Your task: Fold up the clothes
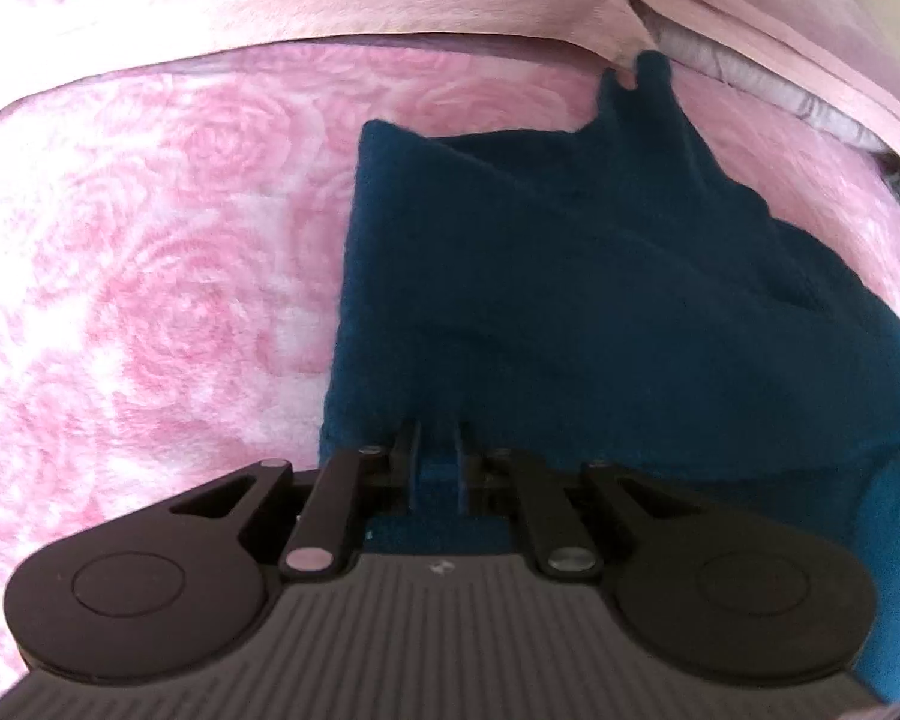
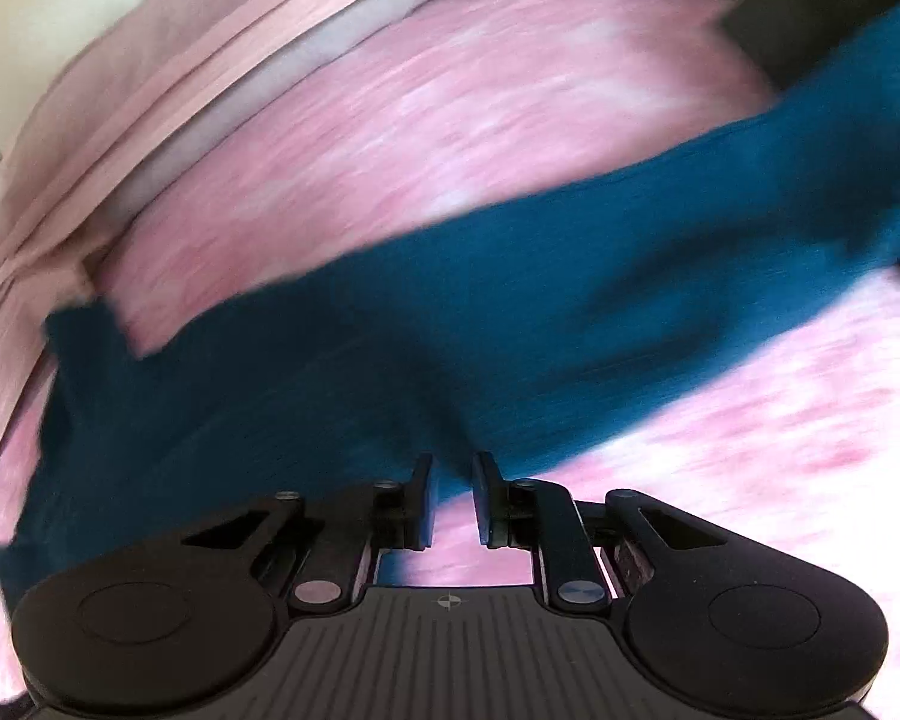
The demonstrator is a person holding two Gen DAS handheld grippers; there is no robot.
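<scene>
Left hand-held gripper [image 1: 438, 429]: fingers drawn narrow, pinched on the near edge of the teal garment [image 1: 540, 276], cloth showing between the fingertips. Ahead of those fingers and off to their right, the garment spread in soft folds on the pink rose-patterned blanket [image 1: 150, 252] of a bed, one far corner tapering up to a small point. To the left of the fingers, bare blanket. Farther ahead, past the garment, a plain pink sheet [image 1: 360, 0] folded across the bed, with a pale grey pillow edge [image 1: 750, 72] under it off to the right.

Right hand-held gripper [image 2: 453, 471]: fingers set narrowly apart, tips at the near edge of the same teal garment [image 2: 510, 312]; too blurred by motion to tell whether cloth is truly pinched. Garment stretched as a long band across the view ahead of the fingers, from low on their left up to the far right. Blanket [image 2: 450, 138] beyond the band and again just to the right of the fingers. Far left, the folded pink sheet [image 2: 120, 120].
</scene>
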